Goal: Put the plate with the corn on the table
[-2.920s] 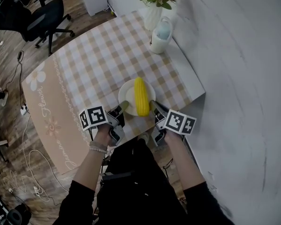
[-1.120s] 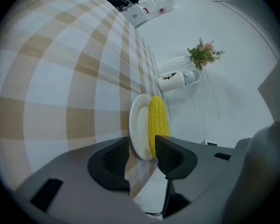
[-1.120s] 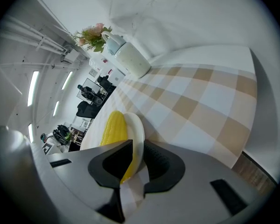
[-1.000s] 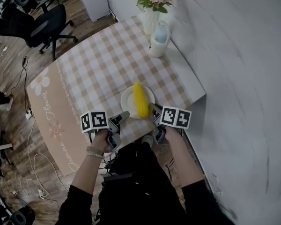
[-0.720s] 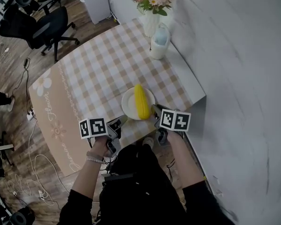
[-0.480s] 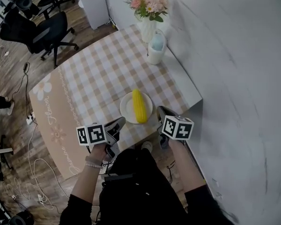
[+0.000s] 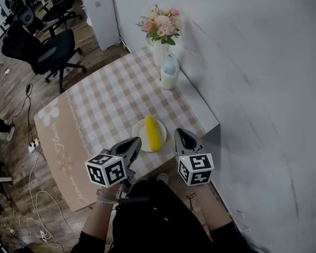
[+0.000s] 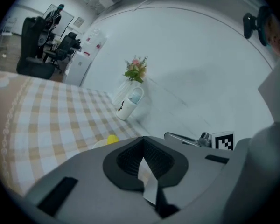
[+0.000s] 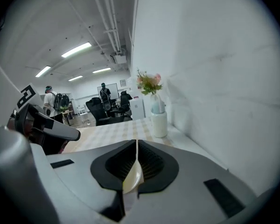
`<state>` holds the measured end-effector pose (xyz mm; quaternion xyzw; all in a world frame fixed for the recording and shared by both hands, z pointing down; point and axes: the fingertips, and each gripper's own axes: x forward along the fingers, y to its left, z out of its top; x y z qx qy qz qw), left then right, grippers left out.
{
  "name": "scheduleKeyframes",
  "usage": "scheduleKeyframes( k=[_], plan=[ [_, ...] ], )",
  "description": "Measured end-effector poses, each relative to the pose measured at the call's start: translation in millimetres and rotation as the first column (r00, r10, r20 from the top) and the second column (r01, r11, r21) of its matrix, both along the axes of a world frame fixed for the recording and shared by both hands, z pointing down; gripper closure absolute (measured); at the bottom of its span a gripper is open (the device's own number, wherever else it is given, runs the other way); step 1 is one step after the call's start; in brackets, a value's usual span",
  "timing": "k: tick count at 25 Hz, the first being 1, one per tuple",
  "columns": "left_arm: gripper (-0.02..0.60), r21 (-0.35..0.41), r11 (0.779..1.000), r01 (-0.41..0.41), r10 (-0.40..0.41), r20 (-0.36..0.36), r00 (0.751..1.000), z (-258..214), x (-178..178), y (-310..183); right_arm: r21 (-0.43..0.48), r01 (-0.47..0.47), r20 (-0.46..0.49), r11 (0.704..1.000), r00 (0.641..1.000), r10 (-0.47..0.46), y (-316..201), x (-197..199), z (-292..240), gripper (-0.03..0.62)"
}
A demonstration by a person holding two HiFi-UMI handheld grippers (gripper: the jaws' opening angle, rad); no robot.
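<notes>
A white plate [image 7: 138, 128] with a yellow corn cob [image 7: 151, 133] lies near the front edge of the checked table [image 7: 110, 104]. Nothing holds it. My left gripper [image 7: 134, 141] is lifted off the table just short of the plate, with its jaws shut and empty. My right gripper [image 7: 179, 134] hangs to the plate's right, over the table's corner. Its jaws are closing, almost together, with nothing between them. The left gripper view shows the shut left gripper [image 8: 142, 140] above the corn cob [image 8: 112, 138]. The right gripper [image 9: 136, 144] points along the table toward the vase.
A vase of flowers [image 7: 159, 36] and a white jug [image 7: 169, 73] stand at the table's far end by the wall. An office chair [image 7: 47, 49] and a white cabinet [image 7: 100, 15] are beyond the table. Cables lie on the wooden floor at the left.
Both grippers have let go of the plate's rim, pulled back toward me and risen, and their jaws have come together. The plate with the corn stays on the table.
</notes>
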<state>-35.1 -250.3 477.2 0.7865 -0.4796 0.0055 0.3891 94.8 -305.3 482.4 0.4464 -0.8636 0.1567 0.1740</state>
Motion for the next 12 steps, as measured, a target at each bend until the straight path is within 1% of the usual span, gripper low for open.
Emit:
scheduleKeyframes(
  k=[3, 5, 8, 12],
  plan=[
    [0.569, 0.089, 0.996, -0.024, 0.018, 0.067, 0.998, -33, -2, -9, 0.08, 0.016, -0.001, 0.997, 1.0, -0.016, -7, -7, -36, 0.547],
    [0.569, 0.148, 0.988, -0.035, 0.018, 0.113, 0.993, -53, -2, -10, 0.124, 0.024, 0.007, 0.992, 1.0, -0.025, -5, -8, -57, 0.548],
    [0.569, 0.224, 0.973, -0.056, 0.01, 0.202, 0.979, -73, -2, -9, 0.178, 0.024, 0.03, 0.984, 0.999, -0.03, -1, -6, -82, 0.549],
    [0.569, 0.301, 0.949, -0.091, 0.0, 0.288, 0.958, -104, -1, -2, 0.246, 0.03, 0.029, 0.969, 0.999, -0.039, 7, -4, -110, 0.551]
  ],
)
